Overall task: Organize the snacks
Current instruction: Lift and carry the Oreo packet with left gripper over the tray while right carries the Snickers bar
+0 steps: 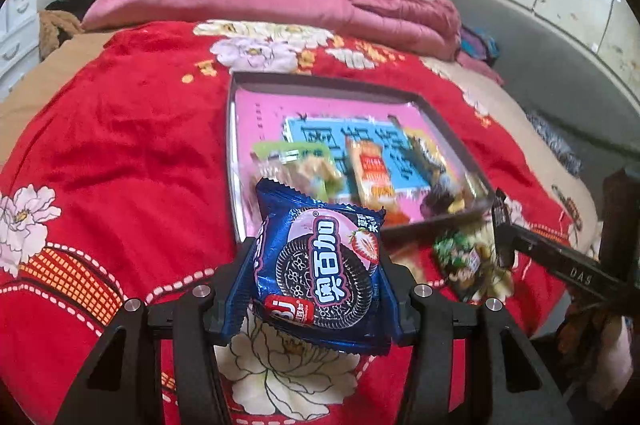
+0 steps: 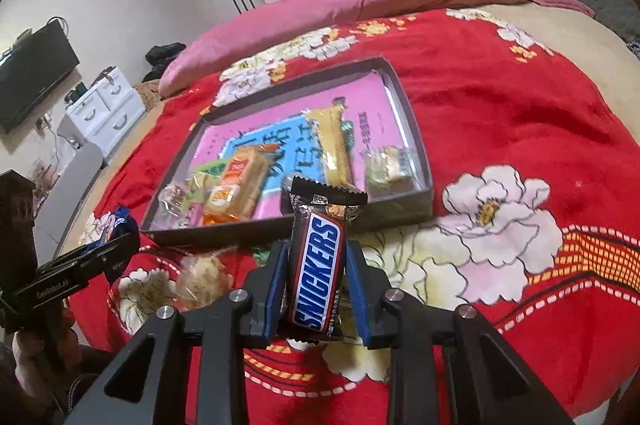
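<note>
My left gripper (image 1: 316,257) is shut on a blue cookie packet (image 1: 320,265) and holds it upright above the red floral blanket, just in front of the tray's near left corner. A dark shallow tray (image 1: 320,81) with a pink book inside lies on the bed. It holds an orange cracker packet (image 2: 236,185), a gold bar (image 2: 332,141) and a small wrapped sweet (image 2: 390,165). My right gripper (image 2: 316,253) is shut on a Snickers bar (image 2: 316,265), held upright before the tray's front wall (image 2: 240,229). The left gripper (image 2: 116,249) shows at the far left of the right wrist view.
Loose snacks lie on the blanket in front of the tray: a green packet (image 1: 460,253) and a clear-wrapped puffed snack (image 2: 200,277). A pink quilt (image 1: 360,5) is heaped at the far side of the bed. A grey headboard (image 1: 540,65) stands on the right.
</note>
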